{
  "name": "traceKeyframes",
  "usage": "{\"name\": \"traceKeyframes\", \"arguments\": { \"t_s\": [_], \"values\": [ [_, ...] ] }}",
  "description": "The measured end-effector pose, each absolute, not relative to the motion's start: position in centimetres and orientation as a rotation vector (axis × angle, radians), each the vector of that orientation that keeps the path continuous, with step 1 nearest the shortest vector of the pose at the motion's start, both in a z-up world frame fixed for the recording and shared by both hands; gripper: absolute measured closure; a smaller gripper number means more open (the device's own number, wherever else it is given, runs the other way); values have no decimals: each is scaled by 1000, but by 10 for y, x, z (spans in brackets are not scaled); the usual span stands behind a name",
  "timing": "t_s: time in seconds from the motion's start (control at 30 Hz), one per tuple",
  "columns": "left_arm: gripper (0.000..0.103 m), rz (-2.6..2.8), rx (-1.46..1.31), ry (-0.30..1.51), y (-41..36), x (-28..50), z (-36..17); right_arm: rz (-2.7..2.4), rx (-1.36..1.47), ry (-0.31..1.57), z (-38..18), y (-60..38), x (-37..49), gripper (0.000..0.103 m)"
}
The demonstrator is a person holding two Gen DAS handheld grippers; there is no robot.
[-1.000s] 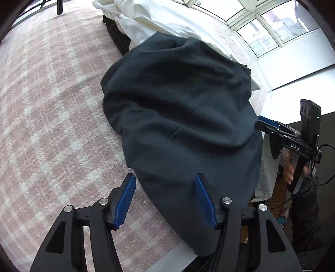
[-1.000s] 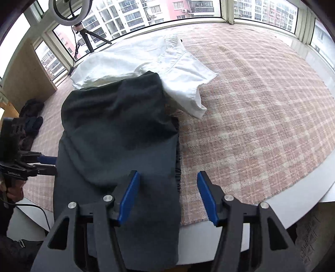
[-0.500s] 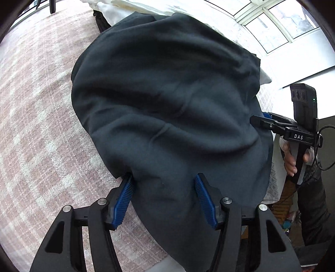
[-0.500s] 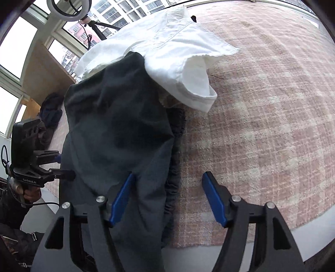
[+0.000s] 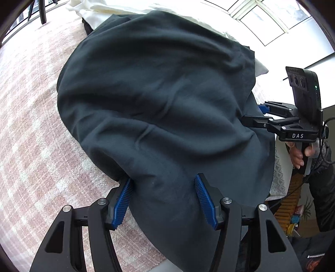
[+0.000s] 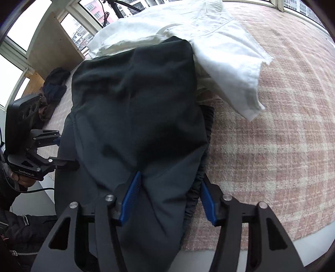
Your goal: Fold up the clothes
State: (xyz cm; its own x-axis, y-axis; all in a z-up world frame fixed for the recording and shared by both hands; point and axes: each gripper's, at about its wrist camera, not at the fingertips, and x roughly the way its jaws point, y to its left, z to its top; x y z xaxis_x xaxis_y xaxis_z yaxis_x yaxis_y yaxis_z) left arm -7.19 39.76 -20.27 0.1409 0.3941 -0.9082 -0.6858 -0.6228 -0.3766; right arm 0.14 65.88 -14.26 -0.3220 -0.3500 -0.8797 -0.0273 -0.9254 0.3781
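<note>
since a second ago both grippers have come down toward the near edge of the dark navy cloth garment point(image 5: 159, 100), which now fills far more of each view; the white shirt has slid toward the top of the pictures.

left wrist view: the left gripper point(image 5: 164, 198) points steeply down over the pink-and-white checked woven cover point(image 5: 31, 125) of the table. its blue ribbed fingers point(image 5: 123, 200) stand apart with the garment's near edge lying between them; the left pad sits against a raised fold, the right pad does not press the cloth, so nothing is clamped. the garment lies spread across the cover and hangs over the near edge. at the right the black right gripper point(image 5: 254, 117) reaches in level at the garment's side, held by a hand point(image 5: 299, 152) in a dark sleeve. the white cotton shirt point(image 5: 117, 8) shows beyond the garment's far end.

right wrist view: the right gripper point(image 6: 169, 198) also tilts steeply downward. its fingers point(image 6: 132, 198) are closing, with the garment's gathered elastic hem and a fold of cloth between them; whether the pads already press it i cannot tell. the garment point(image 6: 136, 100) runs away from the camera, its far end tucked under the white shirt point(image 6: 219, 46). at the left the left gripper point(image 6: 69, 152) sits at the garment's other side, gripped by a hand point(image 6: 23, 180).
</note>
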Motion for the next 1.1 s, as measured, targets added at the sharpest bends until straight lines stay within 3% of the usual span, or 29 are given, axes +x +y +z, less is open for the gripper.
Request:
{"name": "traceKeyframes", "arguments": {
  "t_s": [0.07,0.1,0.13,0.17,0.27,0.37,0.47,0.57,0.67,0.8,0.97,1.1],
  "values": [
    [64,1614,-1565,272,399,-71,-203,-2351,1694,-465,-141,658,1,50],
    [66,1622,-1556,271,399,-70,-204,-2355,1694,-447,-140,657,1,50],
    [79,1622,-1546,268,401,-69,-204,-2366,1692,-434,-140,656,1,51],
    [86,1618,-1535,265,402,-67,-205,-2384,1687,-432,-139,655,2,54],
    [90,1648,-1474,307,410,-55,-203,-2445,1672,-393,-136,648,6,57],
    [91,1651,-1453,282,415,-50,-200,-2478,1671,-395,-131,647,9,61],
    [92,1624,-1438,213,416,-49,-192,-2520,1632,-407,-117,649,13,79],
    [92,1634,-1395,269,399,-41,-182,-2497,1654,-433,-114,655,12,80],
    [92,1633,-1418,229,390,-43,-181,-2490,1657,-432,-114,660,9,74],
    [92,1638,-1423,203,341,-53,-169,-2483,1708,-427,-116,668,2,52],
    [90,1617,-1453,180,325,-63,-166,-2457,1720,-552,-122,679,0,50],
    [78,1601,-1519,179,349,-81,-186,-2551,1726,-519,-105,680,8,50]
  ]
}}
